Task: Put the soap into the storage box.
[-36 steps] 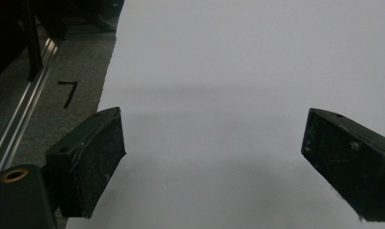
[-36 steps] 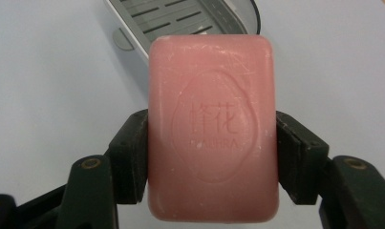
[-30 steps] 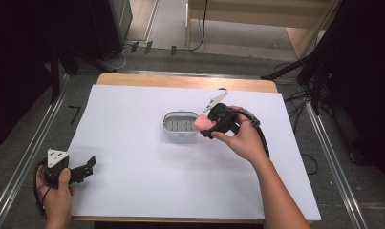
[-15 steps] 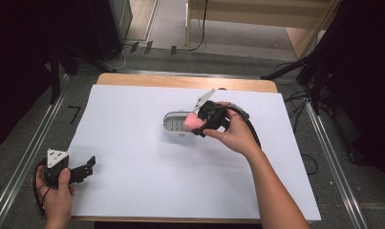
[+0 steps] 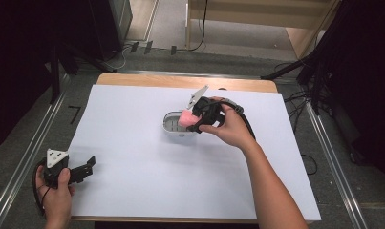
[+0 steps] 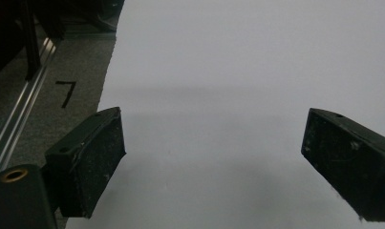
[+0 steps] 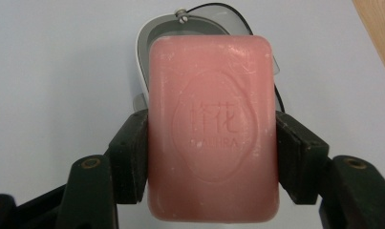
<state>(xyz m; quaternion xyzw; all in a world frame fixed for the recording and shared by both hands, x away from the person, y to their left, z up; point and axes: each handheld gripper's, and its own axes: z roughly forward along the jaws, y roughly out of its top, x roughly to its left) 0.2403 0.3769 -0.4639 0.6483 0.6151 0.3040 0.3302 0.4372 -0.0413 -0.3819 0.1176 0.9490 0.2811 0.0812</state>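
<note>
Black two-jaw grippers (image 5: 83,168) — brass screws, grey three-cornered plate, black cable

I see a lab recording space: beyond my right gripper (image 5: 196,120), black curtains (image 5: 357,71), floor cables (image 5: 199,28) and aluminium rails (image 5: 23,162) surround the white-covered table (image 5: 133,143).

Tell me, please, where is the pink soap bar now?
In the high view the pink soap bar is held in the right claw, just above the soap dish near the middle of the table's far half.
</note>
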